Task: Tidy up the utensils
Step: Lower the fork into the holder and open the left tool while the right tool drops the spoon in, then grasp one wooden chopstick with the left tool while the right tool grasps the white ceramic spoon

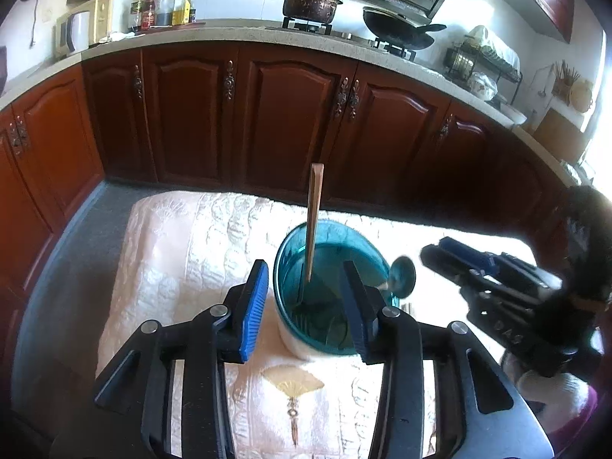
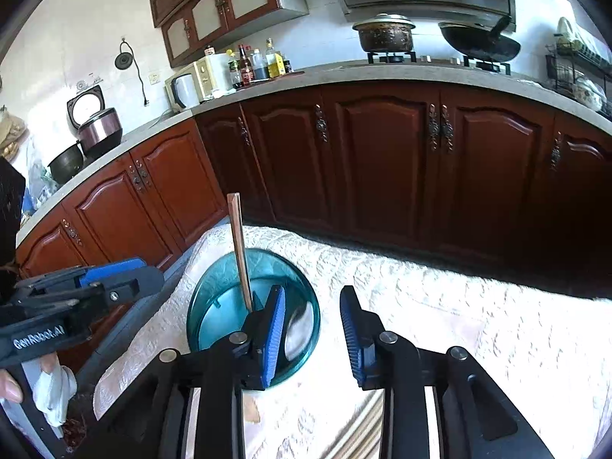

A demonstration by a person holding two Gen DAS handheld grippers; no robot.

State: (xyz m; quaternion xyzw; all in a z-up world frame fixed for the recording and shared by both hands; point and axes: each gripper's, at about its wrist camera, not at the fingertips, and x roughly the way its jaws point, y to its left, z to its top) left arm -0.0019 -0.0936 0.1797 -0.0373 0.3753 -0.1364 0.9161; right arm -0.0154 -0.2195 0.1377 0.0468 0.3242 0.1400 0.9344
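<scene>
left gripper [image 1: 304,306] parted, right gripper [image 2: 313,334] parted

- teal see-through cup [image 1: 325,264], just ahead of the blue pads [image 1: 252,306]
- pale wooden stick [image 1: 314,222] inside it
- cream embossed cloth [image 1: 183,252] beneath, with a gold fan motif [image 1: 292,384]

Glossy translucent teal plastic container [image 1: 325,267]; matt wooden chopsticks [image 1: 314,222]; embossed satin-sheen cloth [image 1: 183,252]; ribbed blue rubbery claw pads [image 1: 252,306].

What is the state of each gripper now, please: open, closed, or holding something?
Left gripper: open, holding nothing; the teal container shows between its fingers.
Right gripper: open, holding nothing.
</scene>
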